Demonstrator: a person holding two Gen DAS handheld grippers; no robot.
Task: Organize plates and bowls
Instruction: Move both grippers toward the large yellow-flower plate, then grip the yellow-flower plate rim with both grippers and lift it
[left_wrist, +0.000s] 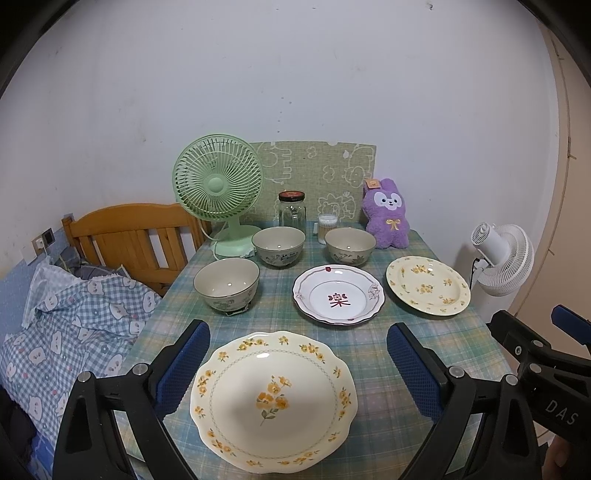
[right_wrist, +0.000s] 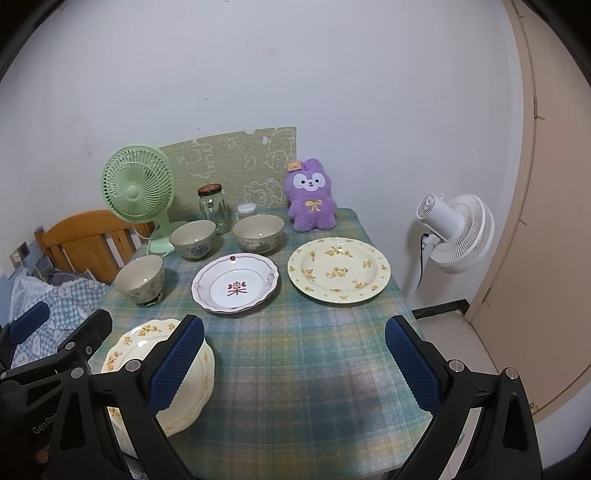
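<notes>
a table laid for sorting: i hold my left gripper (left_wrist: 295, 373) above the near edge, jaws wide and holding nothing, the scalloped yellow-flower plate (left_wrist: 274, 400) lying flat on the checked tablecloth (left_wrist: 399, 332) between its blue pads. my right gripper (right_wrist: 293, 369) hangs to the right of that plate, equally wide and bare, with only cloth between its jaws.

nothing is stacked. the white plate with a red character (left_wrist: 338, 295) sits mid-table, the round yellow-flower plate (left_wrist: 428, 290) to its right; three bowls stand apart: one at mid-left (left_wrist: 226, 282), two farther back (left_wrist: 279, 245) (left_wrist: 350, 245). a green fan (left_wrist: 218, 184), a glass jar (left_wrist: 292, 212) and a purple plush rabbit (left_wrist: 386, 216) line the far edge.

by my reading, the job is at its opening step. the next move calls for bringing the left jaws down to the near plate's rim and closing on it thinly enough to lift without tipping, then setting it on another plate.
</notes>
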